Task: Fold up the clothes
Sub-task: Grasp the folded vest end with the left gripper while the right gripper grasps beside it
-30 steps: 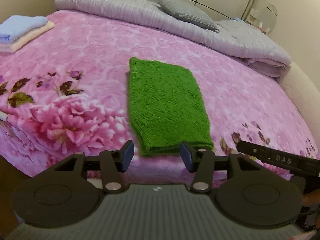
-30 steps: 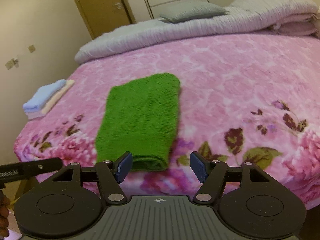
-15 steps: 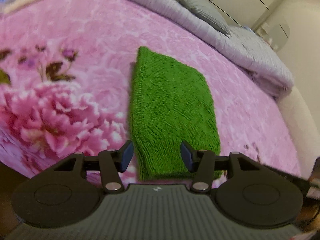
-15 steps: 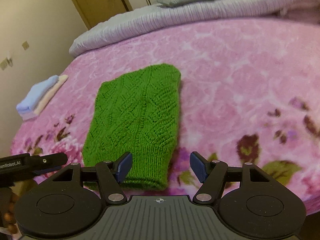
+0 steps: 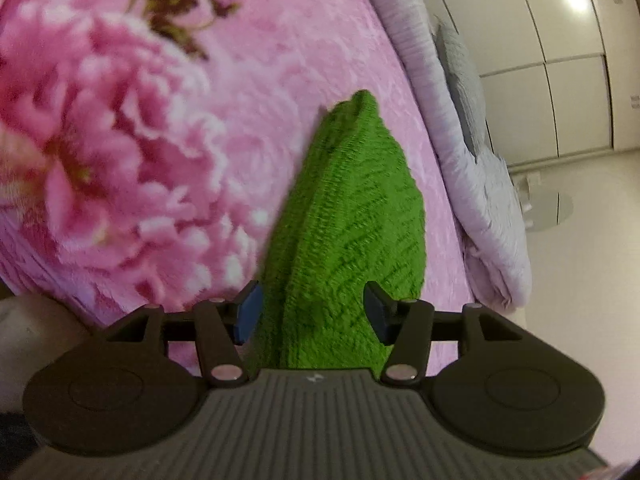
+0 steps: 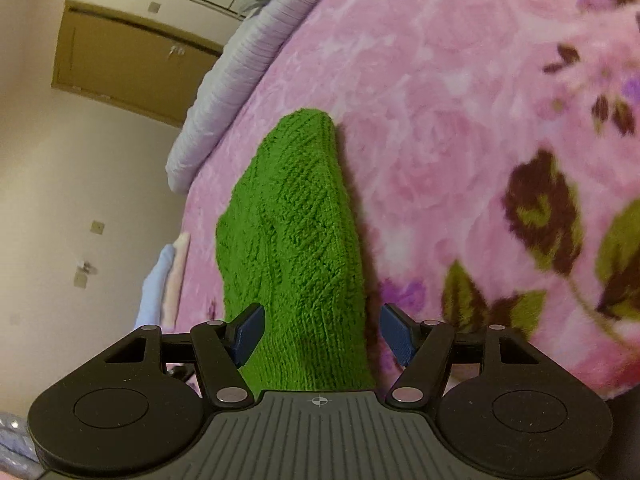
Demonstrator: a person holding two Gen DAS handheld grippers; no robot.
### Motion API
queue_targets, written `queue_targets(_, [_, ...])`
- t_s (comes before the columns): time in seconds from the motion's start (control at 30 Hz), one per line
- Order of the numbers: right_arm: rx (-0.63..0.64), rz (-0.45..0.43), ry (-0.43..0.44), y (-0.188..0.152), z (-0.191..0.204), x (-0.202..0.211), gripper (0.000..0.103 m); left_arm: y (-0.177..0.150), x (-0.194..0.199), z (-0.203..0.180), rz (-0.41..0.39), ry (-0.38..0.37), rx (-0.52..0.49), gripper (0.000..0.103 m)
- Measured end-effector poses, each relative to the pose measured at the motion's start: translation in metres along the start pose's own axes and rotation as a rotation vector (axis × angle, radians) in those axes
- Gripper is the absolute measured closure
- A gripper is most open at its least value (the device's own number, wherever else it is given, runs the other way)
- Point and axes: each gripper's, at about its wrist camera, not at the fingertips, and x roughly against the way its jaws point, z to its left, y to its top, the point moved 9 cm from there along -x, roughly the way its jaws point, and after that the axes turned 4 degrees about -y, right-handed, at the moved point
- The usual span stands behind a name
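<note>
Closed in on the green knitted garment (image 5: 344, 216) over the last second: from hovering off its near end, with the whole folded strip in sight, to sitting right at that end, each wrist view now rolled to one side and blurred by motion. Left gripper (image 5: 312, 312) with jaws spread wide, the near hem of the knit lying between the blue pads (image 5: 248, 312), nothing pinched yet as far as can be seen. Right gripper (image 6: 322, 332) likewise spread, straddling the same hem from its own side, its blue pads (image 6: 250, 332) clear of the wool. Likely meaning for the task: both tools set to take the near end, perhaps to carry it over toward the far end for another fold, though a pick-up of a finished bundle would look the same. Garment itself flat on the pink flowered plush blanket (image 5: 200, 160), already doubled into a narrow strip; long axis running straight away from the grippers, near hem at the pads, far rounded end pointing toward the lilac-grey rolled quilt (image 5: 472, 168) beyond it. Off to the garment's left in the right wrist view, a small stack of pale blue and cream folded cloths (image 6: 164, 280) at the blanket's edge.
</note>
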Motion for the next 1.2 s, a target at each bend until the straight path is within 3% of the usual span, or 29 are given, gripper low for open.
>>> queue_targets(0.27, [-0.063, 0.013, 0.011, 0.015, -0.004, -0.031, 0.036, 0.008, -0.028, 0.001, 0.020, -0.019, 0.052, 0.050])
queue_targets(0.73, [-0.063, 0.032, 0.053, 0.050, 0.009, -0.077, 0.036, 0.040, -0.075, -0.021, 0.068, -0.082, 0.000, 0.048])
queue_targets(0.83, [-0.052, 0.038, 0.057, 0.057, 0.013, -0.087, 0.036, 0.040, -0.085, -0.028, 0.148, -0.136, -0.052, 0.053])
queue_targets(1.0, [0.025, 0.078, 0.062, 0.064, 0.020, -0.103, 0.036, 0.045, -0.101, -0.033, 0.207, -0.177, -0.096, 0.057])
queue_targets(1.07, [0.029, 0.099, 0.071, 0.065, 0.018, -0.106, 0.052, 0.045, -0.106, -0.036, 0.240, -0.176, -0.145, 0.059])
queue_targets(1.2, [0.003, 0.135, 0.082, 0.066, 0.010, -0.107, 0.062, 0.046, -0.113, -0.042, 0.301, -0.138, -0.194, 0.066])
